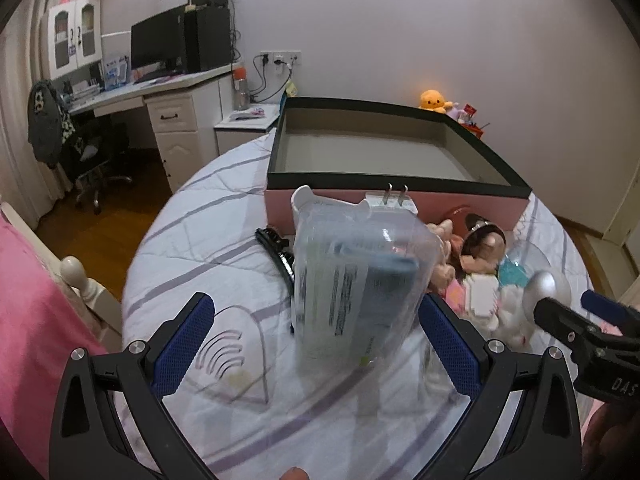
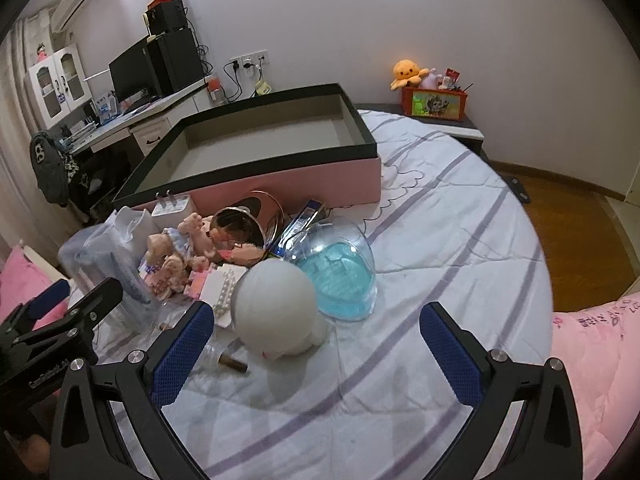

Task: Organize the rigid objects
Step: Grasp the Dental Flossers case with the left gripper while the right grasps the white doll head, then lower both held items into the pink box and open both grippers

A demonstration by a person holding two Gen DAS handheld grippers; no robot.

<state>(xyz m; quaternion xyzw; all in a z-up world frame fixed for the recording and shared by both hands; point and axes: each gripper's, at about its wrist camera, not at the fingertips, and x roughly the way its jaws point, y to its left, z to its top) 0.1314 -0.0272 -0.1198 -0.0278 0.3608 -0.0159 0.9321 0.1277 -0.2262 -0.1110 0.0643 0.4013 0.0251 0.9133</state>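
Observation:
A pink box with a black rim (image 1: 400, 204) (image 2: 280, 184) stands empty on the bed. In front of it lies a pile: a clear plastic packet with a boxed item (image 1: 352, 276) (image 2: 104, 252), a white plug adapter (image 1: 390, 204) (image 2: 172, 206), a black hair clip (image 1: 276, 246), a plush doll (image 1: 480, 248) (image 2: 180, 248), a white round object (image 2: 276, 312) and a clear blue-filled case (image 2: 340, 276). My left gripper (image 1: 316, 340) is open, its fingers either side of the packet. My right gripper (image 2: 316, 340) is open beside the white round object.
The bed has a white quilt with purple stripes (image 2: 440, 220). A desk with a monitor (image 1: 160, 48) stands at the far left. A nightstand holds a toy box with an orange plush (image 2: 432, 100). A pink pillow (image 2: 592, 360) lies at the right.

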